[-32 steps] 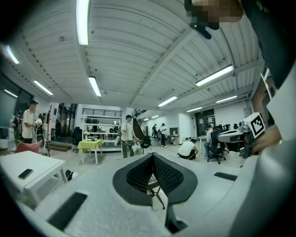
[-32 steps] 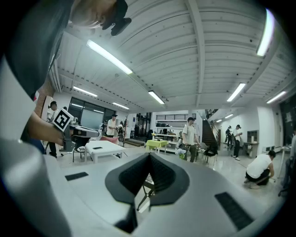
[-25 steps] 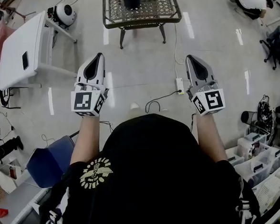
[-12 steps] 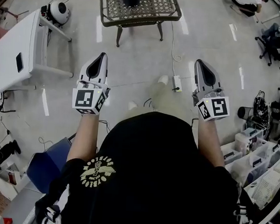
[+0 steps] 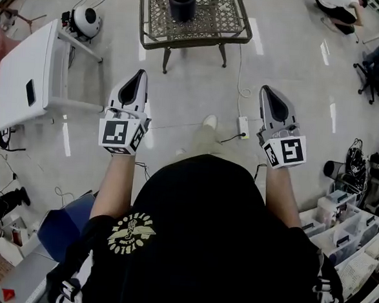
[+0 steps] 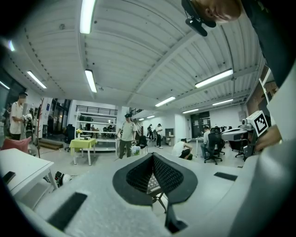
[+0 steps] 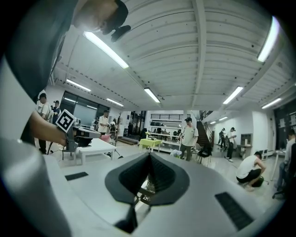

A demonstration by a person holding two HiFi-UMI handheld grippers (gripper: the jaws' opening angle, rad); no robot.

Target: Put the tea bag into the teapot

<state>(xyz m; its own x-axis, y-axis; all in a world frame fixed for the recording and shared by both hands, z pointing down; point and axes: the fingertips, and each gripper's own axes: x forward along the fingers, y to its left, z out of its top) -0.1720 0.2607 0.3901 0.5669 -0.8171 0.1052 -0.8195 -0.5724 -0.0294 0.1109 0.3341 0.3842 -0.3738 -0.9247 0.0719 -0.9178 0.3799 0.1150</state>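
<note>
The left gripper (image 5: 137, 76) and the right gripper (image 5: 265, 89) each carry a cube with black-and-white square markers. The yellow emblem (image 5: 130, 233) on the person's black shirt has print too small to read. Both forearms reach straight ahead, well apart, with the grippers held about level. Each gripper's jaws are pressed together with nothing between them. The dark teapot (image 5: 182, 2) stands upright, mouth up, on the metal lattice table (image 5: 198, 41) ahead, well apart from both grippers.

The left grey, black-padded gripper (image 5: 138, 76) and the right grey, black-padded gripper (image 5: 265, 89) point forward, level and parallel, on outstretched bare forearms (image 5: 115, 184). Each pair of jaws is pressed together.
</note>
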